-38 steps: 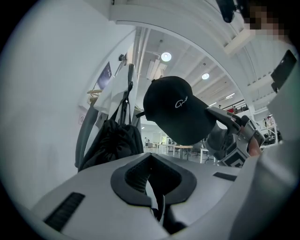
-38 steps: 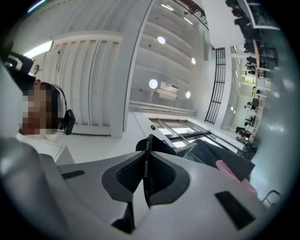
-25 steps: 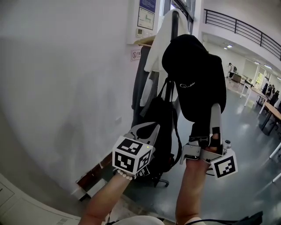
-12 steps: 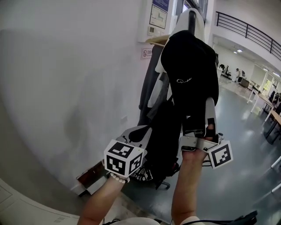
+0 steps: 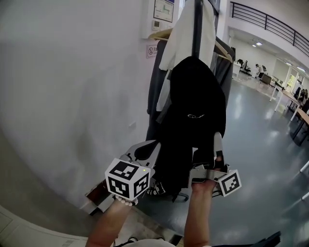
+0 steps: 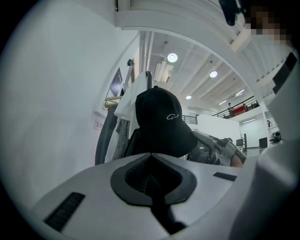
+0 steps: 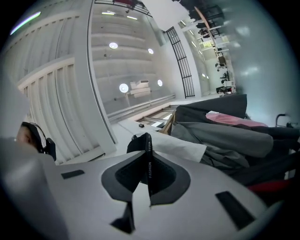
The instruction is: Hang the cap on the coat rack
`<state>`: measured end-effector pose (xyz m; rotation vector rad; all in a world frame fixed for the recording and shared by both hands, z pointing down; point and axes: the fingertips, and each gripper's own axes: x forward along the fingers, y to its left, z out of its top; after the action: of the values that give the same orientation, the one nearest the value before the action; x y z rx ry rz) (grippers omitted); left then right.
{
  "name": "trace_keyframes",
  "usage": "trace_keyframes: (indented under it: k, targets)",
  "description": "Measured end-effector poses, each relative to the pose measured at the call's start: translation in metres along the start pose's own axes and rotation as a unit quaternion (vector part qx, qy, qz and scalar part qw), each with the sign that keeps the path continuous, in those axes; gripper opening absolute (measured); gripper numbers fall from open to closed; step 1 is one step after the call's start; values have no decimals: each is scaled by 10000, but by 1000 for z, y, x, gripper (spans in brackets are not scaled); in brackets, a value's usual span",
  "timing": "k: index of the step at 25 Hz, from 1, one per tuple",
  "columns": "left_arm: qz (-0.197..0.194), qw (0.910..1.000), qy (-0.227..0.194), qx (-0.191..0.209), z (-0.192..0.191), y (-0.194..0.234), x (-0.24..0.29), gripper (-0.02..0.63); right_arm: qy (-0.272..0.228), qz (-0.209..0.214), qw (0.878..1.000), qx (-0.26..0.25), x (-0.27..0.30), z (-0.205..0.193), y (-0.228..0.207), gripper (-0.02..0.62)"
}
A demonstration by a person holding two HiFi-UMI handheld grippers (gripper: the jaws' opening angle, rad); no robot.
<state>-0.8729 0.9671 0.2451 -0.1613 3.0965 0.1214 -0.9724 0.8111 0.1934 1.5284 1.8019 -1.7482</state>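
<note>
A black cap [image 5: 195, 108] with a small white logo hangs upright in front of the coat rack pole [image 5: 197, 26]. My right gripper [image 5: 213, 144] is below it, shut on the cap's back strap [image 7: 146, 157], which stands on edge between the jaws. Left of the cap and slightly lower, my left gripper [image 5: 145, 150] has its jaws together with nothing in them. From the left gripper view the cap [image 6: 161, 123] covers the rack [image 6: 149, 80], and the left gripper [image 6: 150, 163] is apart from it. A white garment [image 5: 186, 36] and grey coats [image 5: 155, 87] hang on the rack.
A white wall [image 5: 72, 96] runs close on the left, with a notice panel [image 5: 163, 12] beside the rack. A wooden hanger [image 5: 161, 34] sticks out at the rack's top. Grey and pink clothes [image 7: 225, 133] lie close to the right gripper. Tables [image 5: 299, 116] stand far right on the open floor.
The right gripper has carried the cap left and lower in view, from beside the pole to squarely in front of it. The left gripper has drifted slightly left and down.
</note>
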Motion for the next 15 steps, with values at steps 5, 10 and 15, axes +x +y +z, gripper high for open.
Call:
trace_keyframes:
  k: [5,10,15]
  targets:
    - [-92,9999,76,-16,-8,-14,-2,5,52,-6,10000,17,-15,-2,2,23]
    - [39,10000,61,10,-9,-11,3,5,308,-68,9991,-289,-11,-12,2,33]
    - [49,9999,69,59,-11,-22,13,5,714,-444,9914,-1005,-16,-21,-7,67]
